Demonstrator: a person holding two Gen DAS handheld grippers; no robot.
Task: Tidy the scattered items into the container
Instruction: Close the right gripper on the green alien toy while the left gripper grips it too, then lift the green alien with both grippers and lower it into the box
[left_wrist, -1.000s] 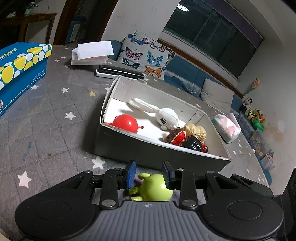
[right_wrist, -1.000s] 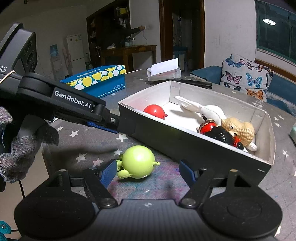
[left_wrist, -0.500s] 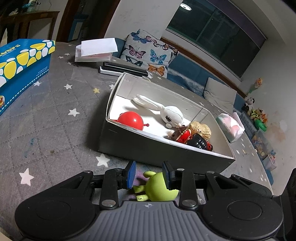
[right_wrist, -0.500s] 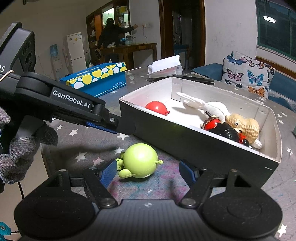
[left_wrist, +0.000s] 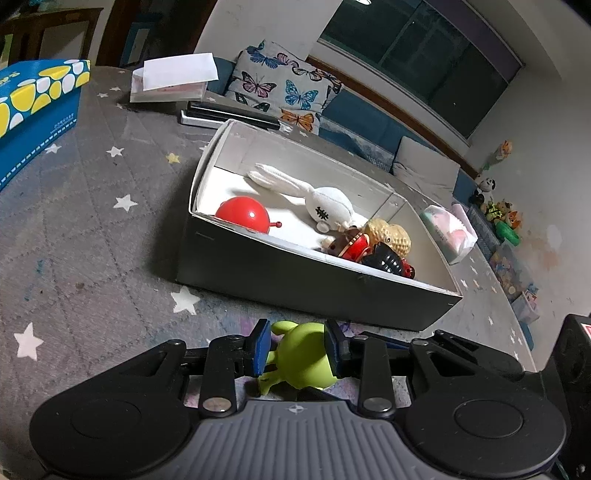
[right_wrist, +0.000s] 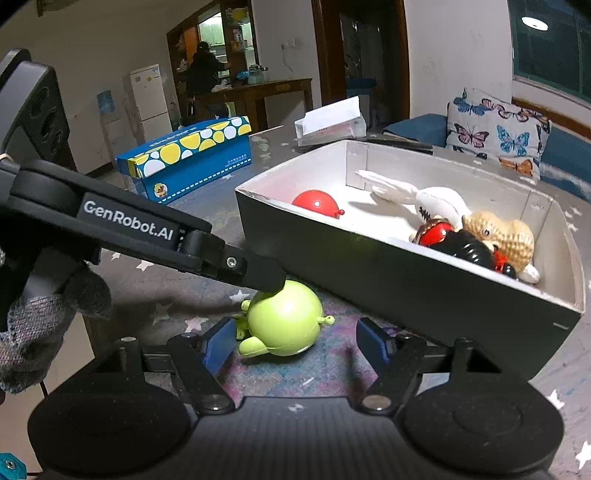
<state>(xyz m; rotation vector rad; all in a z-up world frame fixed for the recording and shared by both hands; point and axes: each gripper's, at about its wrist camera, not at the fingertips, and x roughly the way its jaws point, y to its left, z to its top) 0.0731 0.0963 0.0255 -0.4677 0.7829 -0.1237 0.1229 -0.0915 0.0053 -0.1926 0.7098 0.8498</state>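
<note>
A green round toy (left_wrist: 303, 360) lies on the star-patterned cloth just in front of the grey box (left_wrist: 295, 280). My left gripper (left_wrist: 296, 347) is open over the toy, its blue pads at either side of the toy's top. In the right wrist view one of its fingers (right_wrist: 266, 277) rests on top of the green toy (right_wrist: 284, 321). My right gripper (right_wrist: 297, 341) faces the toy from the near side. Its jaws are closing with the toy between them and a gap at each pad. The grey box (right_wrist: 406, 291) holds a red ball toy (left_wrist: 242, 218), a white rabbit (left_wrist: 328, 206) and a peanut figure (left_wrist: 391, 236).
A blue box with yellow spots (left_wrist: 33, 110) stands at the far left. A white tissue box (left_wrist: 170, 81) and flat black items (left_wrist: 229, 114) lie behind the grey box. A tissue pack (left_wrist: 448, 232) lies to its right. A gloved hand (right_wrist: 44, 325) holds the left gripper.
The left gripper's finger has come down from beside the box onto the green toy's top. The right gripper's pads stand a little closer together around the toy.
</note>
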